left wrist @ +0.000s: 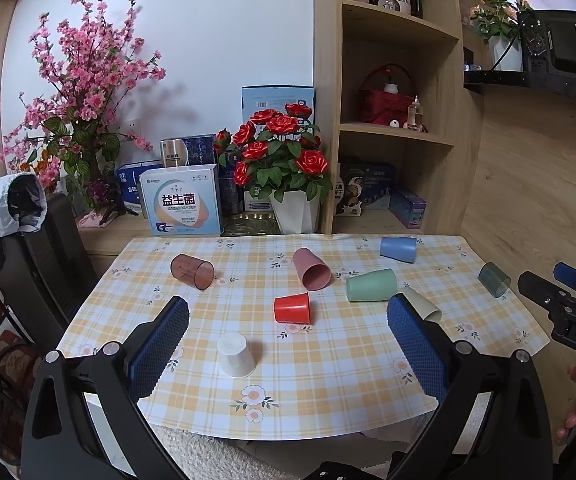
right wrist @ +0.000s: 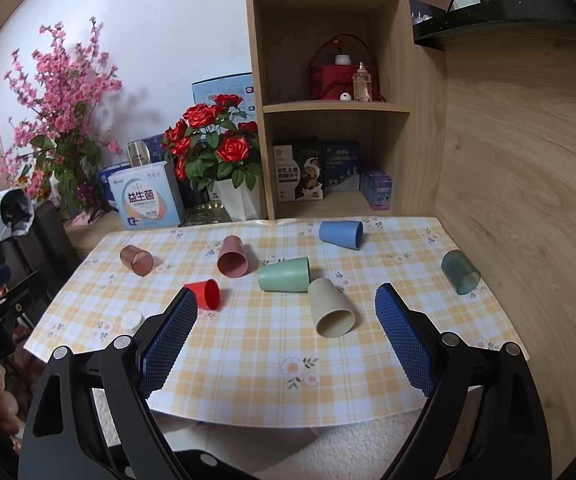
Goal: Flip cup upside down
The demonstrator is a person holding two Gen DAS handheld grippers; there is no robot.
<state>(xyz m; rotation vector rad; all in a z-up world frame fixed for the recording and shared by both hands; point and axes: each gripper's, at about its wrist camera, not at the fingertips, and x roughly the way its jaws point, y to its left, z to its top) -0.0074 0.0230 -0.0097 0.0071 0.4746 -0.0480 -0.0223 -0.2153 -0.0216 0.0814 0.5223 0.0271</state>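
Several cups lie on their sides on the checked tablecloth [left wrist: 328,380]: a clear brown cup [left wrist: 192,271], a pink cup [left wrist: 311,269], a red cup [left wrist: 293,308], a green cup [left wrist: 371,285], a beige cup [right wrist: 331,307], a blue cup [left wrist: 398,249] and a clear dark teal cup [left wrist: 494,279]. A white cup [left wrist: 236,355] stands upside down near the front. My left gripper [left wrist: 288,320] is open and empty above the front of the table, with the white cup between its fingers' lines. My right gripper [right wrist: 286,312] is open and empty, just in front of the beige cup.
A pot of red roses [left wrist: 284,168], boxes [left wrist: 184,204] and pink blossom branches [left wrist: 84,92] stand behind the table. A wooden shelf unit [left wrist: 400,100] rises at the back right. A black chair [left wrist: 44,264] with a jacket stands at the left.
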